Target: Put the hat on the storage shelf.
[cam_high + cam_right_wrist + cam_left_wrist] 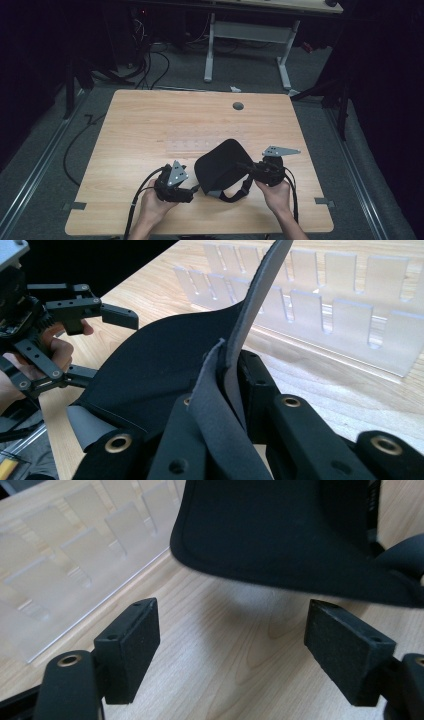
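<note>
A black padded fabric mask [220, 162] with a strap [233, 195] is held up off the wooden table [150, 120] near its front edge. My right gripper [245, 167] is shut on the mask's right edge; in the right gripper view the fabric [155, 370] is folded and pinched between the jaws [225, 375]. My left gripper [192, 190] sits just left of the mask, open and holding nothing. In the left gripper view its pads [232, 630] stand wide apart over bare wood, with the mask [280, 535] hanging just beyond them. The left gripper [107, 345] also appears open in the right gripper view.
A clear acrylic slotted rack [340, 305] [75, 555] lies on the table just beyond the mask. A round cable hole [238, 106] sits near the table's far edge. Cables and a white desk frame [247, 35] lie on the floor behind.
</note>
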Action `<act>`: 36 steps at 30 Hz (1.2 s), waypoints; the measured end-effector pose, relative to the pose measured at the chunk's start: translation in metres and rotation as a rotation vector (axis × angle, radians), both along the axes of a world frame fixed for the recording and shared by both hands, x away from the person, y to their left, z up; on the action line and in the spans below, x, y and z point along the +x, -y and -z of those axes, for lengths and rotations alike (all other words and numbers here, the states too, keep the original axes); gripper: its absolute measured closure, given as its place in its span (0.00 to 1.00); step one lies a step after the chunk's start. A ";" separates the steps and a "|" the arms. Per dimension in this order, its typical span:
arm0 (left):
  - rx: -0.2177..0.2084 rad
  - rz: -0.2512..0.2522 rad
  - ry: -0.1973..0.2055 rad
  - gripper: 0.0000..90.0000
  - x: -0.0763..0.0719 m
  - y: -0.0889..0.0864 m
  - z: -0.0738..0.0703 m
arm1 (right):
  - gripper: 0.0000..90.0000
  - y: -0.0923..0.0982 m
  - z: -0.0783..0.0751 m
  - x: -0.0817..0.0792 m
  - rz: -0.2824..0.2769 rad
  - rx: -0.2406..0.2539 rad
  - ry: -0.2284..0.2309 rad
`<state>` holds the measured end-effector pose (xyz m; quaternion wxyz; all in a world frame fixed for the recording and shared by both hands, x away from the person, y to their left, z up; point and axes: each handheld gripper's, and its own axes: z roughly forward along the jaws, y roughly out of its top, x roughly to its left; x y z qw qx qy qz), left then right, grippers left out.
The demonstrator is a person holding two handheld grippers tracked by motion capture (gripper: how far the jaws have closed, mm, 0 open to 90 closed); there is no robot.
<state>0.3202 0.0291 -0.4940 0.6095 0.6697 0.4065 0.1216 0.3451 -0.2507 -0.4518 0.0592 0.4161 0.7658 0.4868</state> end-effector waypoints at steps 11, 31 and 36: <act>0.031 0.008 0.026 0.26 -0.001 0.005 0.001 | 0.92 -0.010 -0.002 0.004 -0.007 -0.043 -0.024; 0.095 0.006 0.078 0.38 -0.006 0.008 0.003 | 0.92 -0.026 -0.004 0.005 -0.045 -0.055 -0.027; 0.078 0.029 0.113 0.47 -0.011 0.010 -0.001 | 0.92 -0.031 -0.004 0.006 -0.069 -0.039 -0.032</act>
